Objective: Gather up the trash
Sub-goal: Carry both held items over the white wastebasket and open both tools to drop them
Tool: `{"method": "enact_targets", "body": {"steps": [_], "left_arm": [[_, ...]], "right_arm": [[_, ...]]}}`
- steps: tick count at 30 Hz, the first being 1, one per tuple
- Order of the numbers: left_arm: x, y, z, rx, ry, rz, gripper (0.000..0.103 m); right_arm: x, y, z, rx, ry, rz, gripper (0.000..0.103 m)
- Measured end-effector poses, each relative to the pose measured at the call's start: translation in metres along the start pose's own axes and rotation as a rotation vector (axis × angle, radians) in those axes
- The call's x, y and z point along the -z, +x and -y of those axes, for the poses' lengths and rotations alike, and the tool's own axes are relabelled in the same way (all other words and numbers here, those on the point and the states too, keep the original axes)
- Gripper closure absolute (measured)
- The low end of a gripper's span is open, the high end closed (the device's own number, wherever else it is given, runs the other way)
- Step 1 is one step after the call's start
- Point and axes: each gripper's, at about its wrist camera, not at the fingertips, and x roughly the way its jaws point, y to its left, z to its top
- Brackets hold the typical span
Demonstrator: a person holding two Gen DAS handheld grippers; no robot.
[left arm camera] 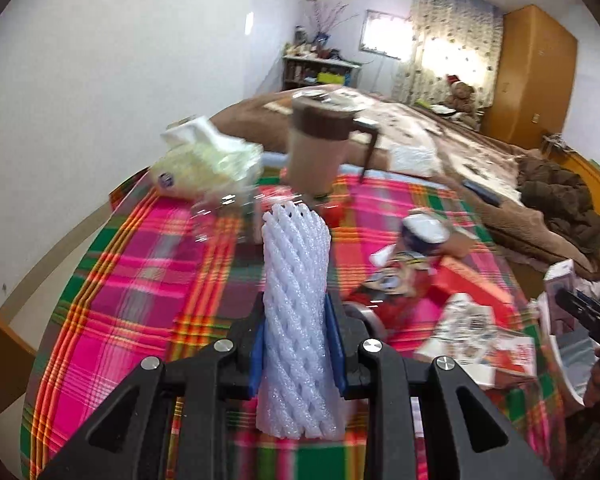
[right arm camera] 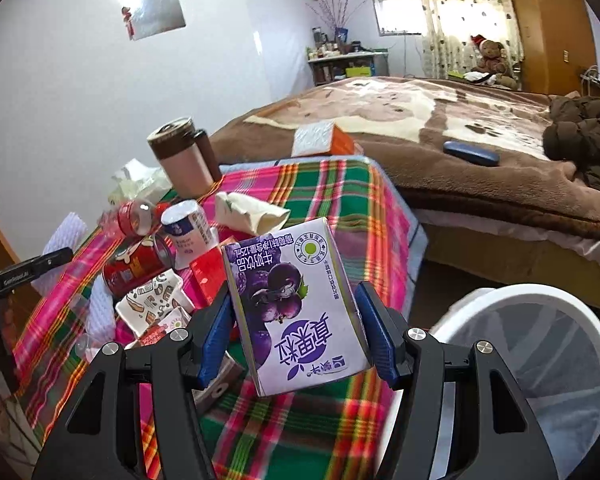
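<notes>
**Foam sleeve and milk carton held over a cluttered bedside table**

A table covered by a plaid cloth (right arm camera: 332,200) of pink, green and red is seen in a bedroom, pushed against a bed under a brown blanket (right arm camera: 400,120). White walls, a patterned curtain (right arm camera: 456,12), a wooden wardrobe (left arm camera: 536,72) and a teddy bear (right arm camera: 492,56) are visible behind. A brown-lidded mug (right arm camera: 180,156) is stood at the far side of the table, near a pack of tissues (left arm camera: 204,160). A red can (right arm camera: 136,264), a small white bottle (right arm camera: 188,228) and crushed cartons are scattered across the cloth. A white bin (right arm camera: 540,344) lined with a bag is seen beside the table, at the lower right of the right wrist view.

The left gripper (left arm camera: 296,344) is angled downward above the cloth, its blue pads clamped tight on a white foam net sleeve (left arm camera: 296,288), which is held upright between them. The right gripper (right arm camera: 296,336) is likewise tilted downward, its jaws set wide and closed on the sides of a purple grape-milk carton (right arm camera: 296,312), which is held clear of the table with its print upside down.

Much of the left wrist view is smeared by motion, so the litter there is hard to identify. The sleeve's lower end is partly hidden behind the gripper body. Only an edge of each gripper is caught by the other's camera.
</notes>
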Motion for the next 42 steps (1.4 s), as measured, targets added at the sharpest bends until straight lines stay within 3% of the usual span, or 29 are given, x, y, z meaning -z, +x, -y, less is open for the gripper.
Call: {"method": "enact_targets", "body": {"steps": [16,31,42], "left_arm": [[0.006,-0.022,0.122,0.221,0.169,0.020,0.075],[0.040,-0.007,0.251,0.412,0.301,-0.079,0.075],[0.061,0.006,0.321,0.451,0.407,-0.122,0.074]], "right_arm": [[0.013,-0.060,0.044,0.117,0.066,0.053,0.042],[0.044,-0.082,0.109,0.261,0.182,0.007,0.041],[0.061,-0.077,0.138,0.317,0.203,-0.073,0.041]]}}
